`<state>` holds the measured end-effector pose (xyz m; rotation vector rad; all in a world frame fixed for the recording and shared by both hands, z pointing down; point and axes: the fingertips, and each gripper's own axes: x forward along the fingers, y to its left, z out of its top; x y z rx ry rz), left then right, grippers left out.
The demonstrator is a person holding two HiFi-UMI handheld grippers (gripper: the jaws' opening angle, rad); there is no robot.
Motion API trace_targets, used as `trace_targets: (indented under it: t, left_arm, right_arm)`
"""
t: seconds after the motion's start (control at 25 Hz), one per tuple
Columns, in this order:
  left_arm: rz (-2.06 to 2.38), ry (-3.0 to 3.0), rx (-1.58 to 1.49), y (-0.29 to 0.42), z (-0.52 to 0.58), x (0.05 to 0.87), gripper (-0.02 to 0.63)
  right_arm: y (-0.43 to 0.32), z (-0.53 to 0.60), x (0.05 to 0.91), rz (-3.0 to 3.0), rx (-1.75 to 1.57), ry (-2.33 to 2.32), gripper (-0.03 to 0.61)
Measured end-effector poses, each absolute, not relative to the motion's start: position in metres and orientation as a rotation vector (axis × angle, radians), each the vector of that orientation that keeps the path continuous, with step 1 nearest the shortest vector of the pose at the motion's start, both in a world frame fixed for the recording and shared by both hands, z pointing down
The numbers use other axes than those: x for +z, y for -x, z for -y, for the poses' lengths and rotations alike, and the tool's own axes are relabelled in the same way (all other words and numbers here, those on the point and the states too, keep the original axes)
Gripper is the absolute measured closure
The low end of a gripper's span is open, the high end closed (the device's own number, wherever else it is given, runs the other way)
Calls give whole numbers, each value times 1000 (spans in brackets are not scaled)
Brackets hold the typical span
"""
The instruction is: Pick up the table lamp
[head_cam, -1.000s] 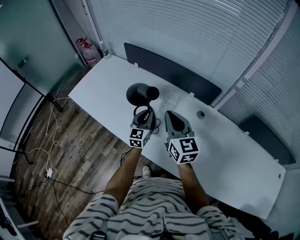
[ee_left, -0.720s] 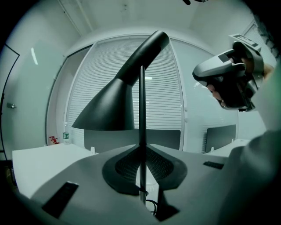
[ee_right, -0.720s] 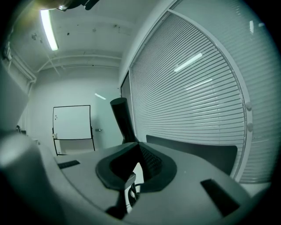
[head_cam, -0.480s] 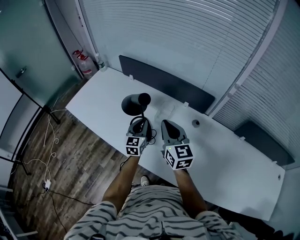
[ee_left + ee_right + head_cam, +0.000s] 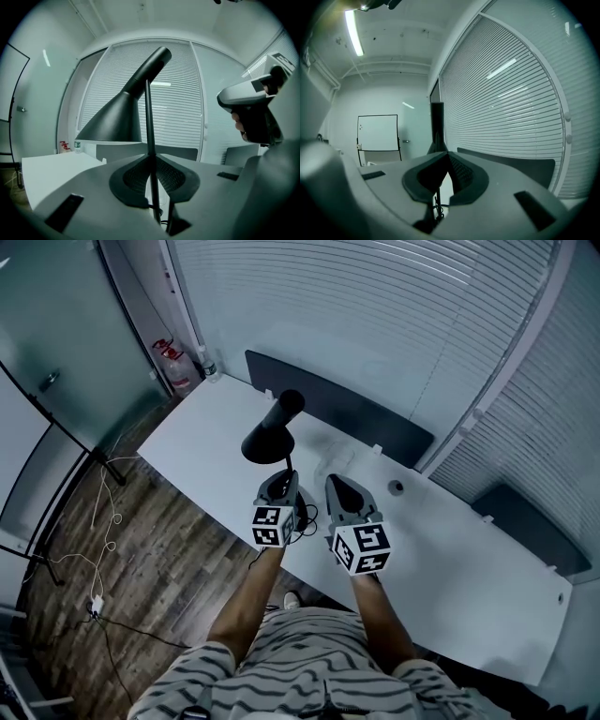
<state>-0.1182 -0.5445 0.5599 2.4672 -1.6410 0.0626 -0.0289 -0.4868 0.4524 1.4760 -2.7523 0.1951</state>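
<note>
The black table lamp hangs above the white table, its cone shade tilted toward the window blinds. My left gripper is shut on the lamp's thin stem. In the left gripper view the stem runs up between the pads of the left gripper to the shade. The lamp's base is hidden under the gripper, and its cord dangles beside it. My right gripper hovers just right of the lamp, apart from it. Its jaws meet at the tips with nothing between them; the lamp head shows beyond.
A dark panel lines the table's far edge below the blinds. A small dark round object sits on the table to the right. Bottles stand on the floor at the left corner, and cables trail over the wooden floor.
The left gripper has risen with the lamp, whose shade now stands higher and closer to the dark panel. The right gripper has kept its place.
</note>
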Motion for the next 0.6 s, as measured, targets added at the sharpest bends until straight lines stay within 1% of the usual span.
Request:
trace_targets:
  t: [0.6]
  left_arm:
    - [1684,-2526,-75,111,512,468,574]
  right_arm:
    - [32,475,434,2776,135,-1477,566]
